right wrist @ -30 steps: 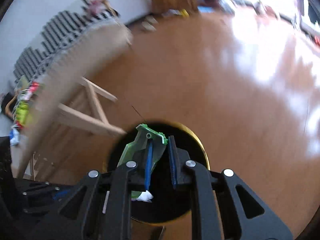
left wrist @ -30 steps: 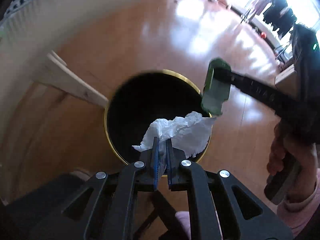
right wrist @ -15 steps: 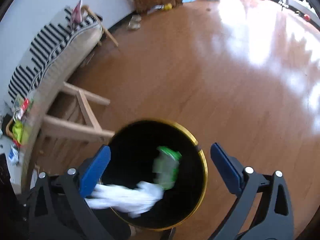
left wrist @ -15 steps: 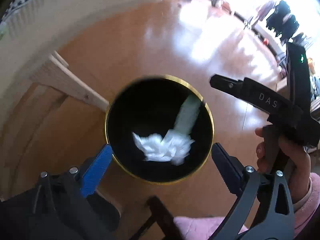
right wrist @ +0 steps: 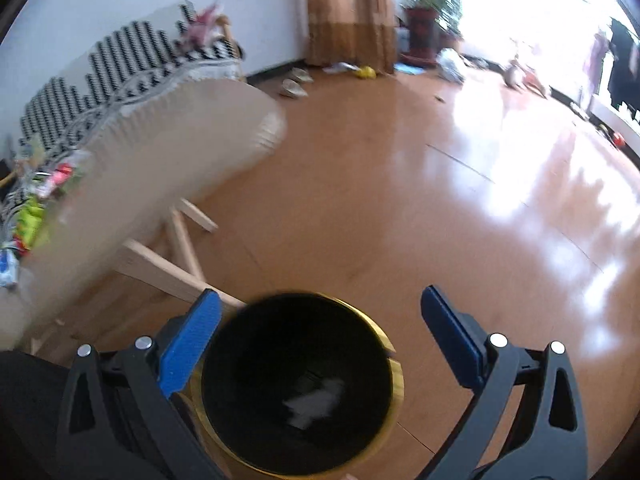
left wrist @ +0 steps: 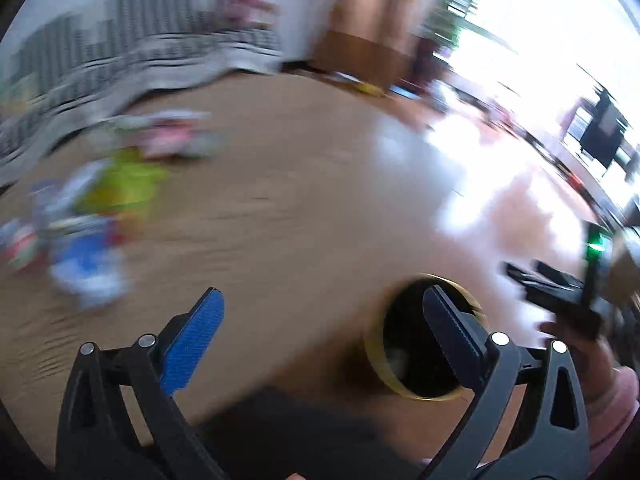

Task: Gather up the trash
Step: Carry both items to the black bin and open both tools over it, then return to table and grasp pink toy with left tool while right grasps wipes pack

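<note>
A black trash bin with a gold rim [right wrist: 390,344] stands on the wooden floor, right below my right gripper [right wrist: 320,332], which is open and empty. A white crumpled tissue [right wrist: 316,402] lies at the bin's bottom. In the blurred left wrist view my left gripper [left wrist: 320,328] is open and empty, with the bin [left wrist: 374,356] to its lower right. Several colourful wrappers [left wrist: 116,188] lie blurred at the left, on what I cannot tell. The right gripper's body [left wrist: 560,296] shows at the right edge.
A table with a beige and black-and-white striped cloth [right wrist: 160,136] and wooden legs [right wrist: 176,268] stands left of the bin, with wrappers [right wrist: 32,216] on it. Brown curtains [right wrist: 348,12], a plant and scattered items sit by the far wall.
Both grippers opened over the bin; the tissue and the green wrapper fell in. The left gripper has since swung left and up, away from the bin.
</note>
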